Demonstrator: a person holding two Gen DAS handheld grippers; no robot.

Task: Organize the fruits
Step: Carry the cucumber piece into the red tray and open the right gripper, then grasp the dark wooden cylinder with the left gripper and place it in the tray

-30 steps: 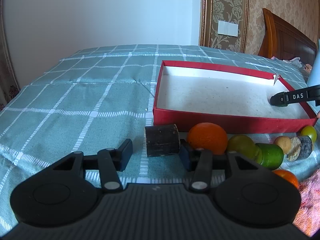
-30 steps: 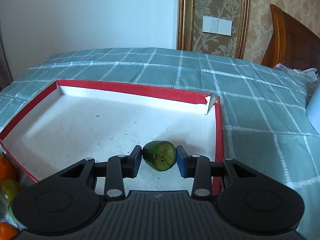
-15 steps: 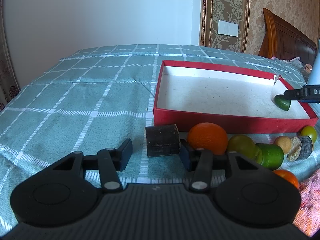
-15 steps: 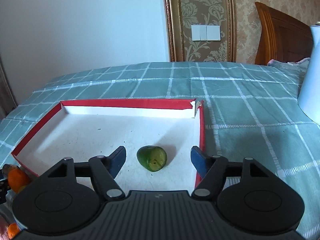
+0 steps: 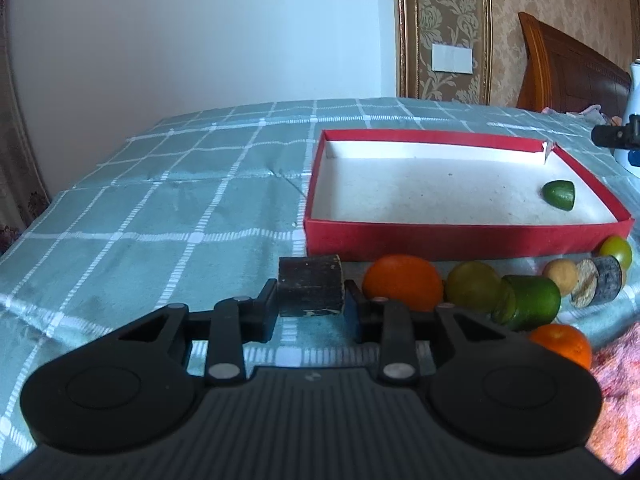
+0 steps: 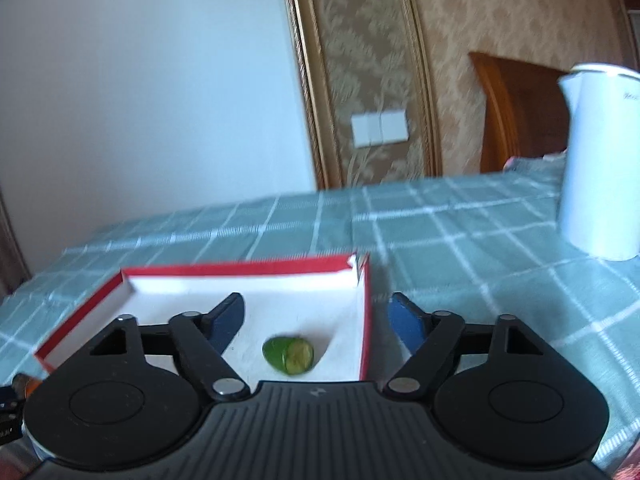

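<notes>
The left gripper [image 5: 311, 307] was clamped shut on a dark brown block [image 5: 311, 290], pads pressed to both its sides, low over the green checked bedspread [image 5: 160, 216]. The right gripper [image 6: 316, 320] had its jaws wide and still opening, w/ nothing between the pads; it hung above the near right corner of the red box [image 6: 365, 320]. A cut green fruit half [image 6: 289, 355] lay alone on the box's white floor, near the right wall, cut face toward the right wrist view. That view was motion-blurred. Just in front of the box sat a row of fruit: a large orange [image 5: 403, 282] beside the block, a yellow-green fruit [image 5: 474, 286], a green fruit [image 5: 532, 302], then small pieces too small to name. A second orange [image 5: 564, 344] was partly cut off by the gripper body. A white kettle [image 6: 600, 160] stood on the bed, right of the box.
</notes>
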